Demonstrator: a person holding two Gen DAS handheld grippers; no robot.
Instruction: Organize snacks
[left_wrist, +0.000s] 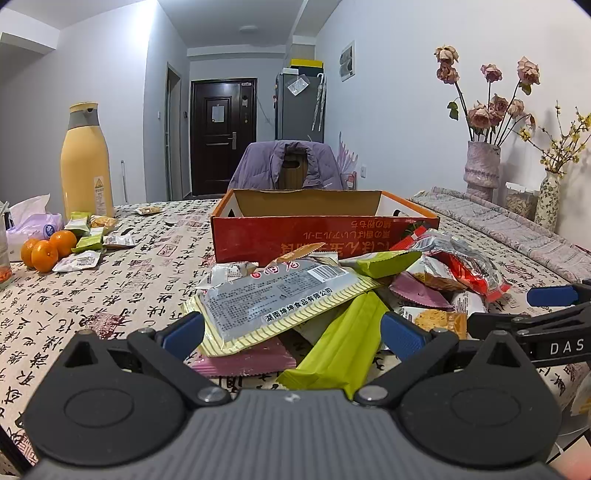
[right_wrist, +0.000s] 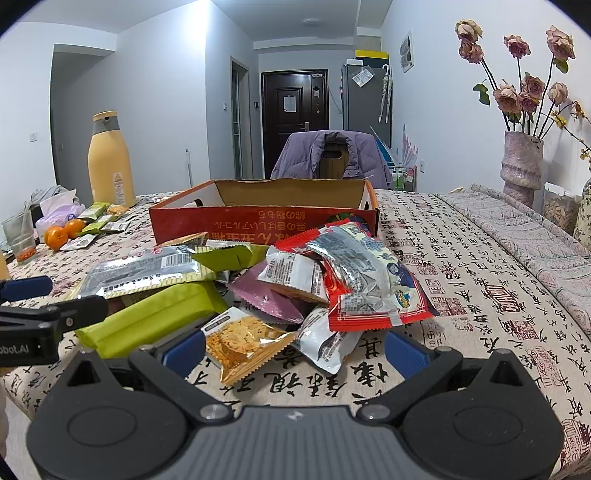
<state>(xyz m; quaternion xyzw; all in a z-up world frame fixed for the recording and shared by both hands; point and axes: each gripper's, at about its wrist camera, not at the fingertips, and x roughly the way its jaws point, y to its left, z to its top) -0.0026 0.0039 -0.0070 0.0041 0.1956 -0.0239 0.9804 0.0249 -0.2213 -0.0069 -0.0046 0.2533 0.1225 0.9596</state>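
Heap of foil and plastic snack packets (right_wrist: 295, 291) lies on the calligraphy-print tablecloth (right_wrist: 461, 280), just in front of the red open-top cardboard box (right_wrist: 258, 221); box inside is hidden from both views by its near wall. Lower packets are buried, count unclear. Long lime-green wrapper (left_wrist: 340, 347) runs its long axis from near-left up to far-right, near end pointing at the left gripper (left_wrist: 291, 332), whose blue pads stand wide apart, holding nothing. Right gripper (right_wrist: 295, 347) also spread apart, an orange cracker packet (right_wrist: 247, 343) lying between its fingers, not clamped. Tangerines (left_wrist: 46, 249) and more packets sit far left, partly cut off.
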